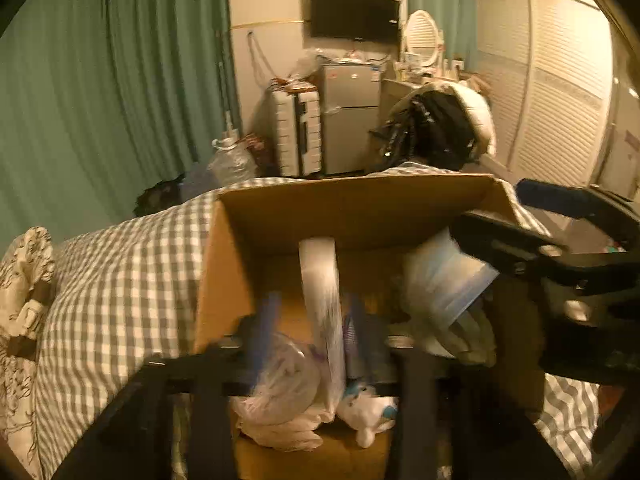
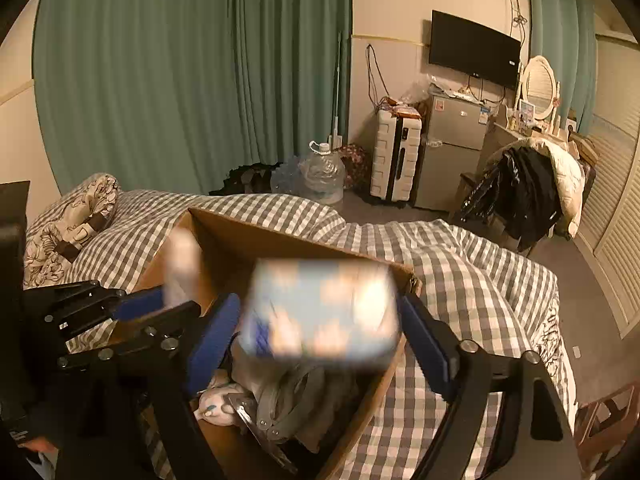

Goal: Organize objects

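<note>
In the left wrist view, a cardboard box (image 1: 352, 216) stands open on the bed (image 1: 120, 280), whose grey-and-white checked cover spreads to the left. Several things already lie inside the box: a crumpled clear plastic bag (image 1: 280, 392) and a small white plush toy (image 1: 368, 412) at the near end, so the sorting looks partly done. The left tongs (image 1: 308, 344) reach over the near rim, their blue-padded arms set narrowly apart on either side of a white flat packet (image 1: 324, 312) standing on edge; they appear clamped on it, though blur hides the contact. At the right, the right tongs (image 1: 532, 248) come in over the box with a pale blue-and-white pack (image 1: 444, 280) at their tips.

In the right wrist view, that pack (image 2: 320, 308) shows as a blurred, light-blue printed tissue pack, held above the box's (image 2: 280, 248) right-hand part. The right tongs (image 2: 320, 332) stand wide, their blue pads at the pack's two ends and seemingly gripping it. Below it in the box lie grey cloth (image 2: 312, 400) and the plush toy (image 2: 216, 400). At the left, the left tongs (image 2: 160, 308) hold the white packet (image 2: 182, 268) upright over the box's left side.

My judgement: both items are on their way into the box, and lowering and releasing them remains. Whether more things wait outside the box is not shown.
</note>
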{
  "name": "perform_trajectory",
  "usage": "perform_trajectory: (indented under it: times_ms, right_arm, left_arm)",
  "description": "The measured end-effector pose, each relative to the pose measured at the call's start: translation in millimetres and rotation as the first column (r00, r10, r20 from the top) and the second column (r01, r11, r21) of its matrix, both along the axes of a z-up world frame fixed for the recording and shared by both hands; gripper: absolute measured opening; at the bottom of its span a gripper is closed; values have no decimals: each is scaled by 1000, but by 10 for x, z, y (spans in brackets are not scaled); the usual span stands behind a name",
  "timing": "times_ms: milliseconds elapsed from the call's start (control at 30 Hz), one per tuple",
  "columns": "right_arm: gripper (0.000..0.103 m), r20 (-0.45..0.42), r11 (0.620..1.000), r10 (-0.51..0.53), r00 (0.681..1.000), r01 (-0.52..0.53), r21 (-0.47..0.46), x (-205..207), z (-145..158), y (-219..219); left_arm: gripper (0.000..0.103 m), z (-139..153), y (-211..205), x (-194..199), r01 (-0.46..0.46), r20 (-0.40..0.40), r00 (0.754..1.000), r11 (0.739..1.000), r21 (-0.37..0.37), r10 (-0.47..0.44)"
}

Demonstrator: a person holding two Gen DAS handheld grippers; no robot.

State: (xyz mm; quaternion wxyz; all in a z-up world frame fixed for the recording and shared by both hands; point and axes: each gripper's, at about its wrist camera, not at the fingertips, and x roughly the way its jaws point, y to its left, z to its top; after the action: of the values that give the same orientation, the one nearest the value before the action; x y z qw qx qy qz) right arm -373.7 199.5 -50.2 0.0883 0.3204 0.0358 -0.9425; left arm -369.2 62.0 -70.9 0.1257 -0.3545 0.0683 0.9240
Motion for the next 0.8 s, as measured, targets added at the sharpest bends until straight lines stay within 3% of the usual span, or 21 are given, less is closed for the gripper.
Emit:
perform_trajectory:
  times_ms: [33,133,233,267,333,533,800]
  right_arm:
    - [85,-6,1000,1,1000,-1,1,2,14,-8]
    - [90,-38,1000,0,999,-1,-7,37,85,-27]
    - [94,-60,1000,-3,998,2,-10,73,136,-35]
    - [95,-70,1000,-8,998,7,-8,91,155,-32]
    - [102,-93,1000,-24,995,24,-3,158,208,-19]
    - [103,-157,998,-49,986,53,20,517,519,74]
    - [103,-264,995,-97,960,102,4,1279,1296,266]
  left_arm:
    - [68,16,-12,4,-10,-10,1000,1000,5,10]
    - [71,92,-81,22,-25,-36,999,999,33,26]
    - [94,180,-152,61,-58,-63,996,997,60,62]
    - [97,226,-180,101,-76,-80,994,995,69,81]
    - [98,321,-198,143,-92,-92,991,993,78,99]
    - [103,701,-253,472,-110,-158,980,991,77,121]
    - [103,1412,-313,1186,-92,-268,956,989,117,121]
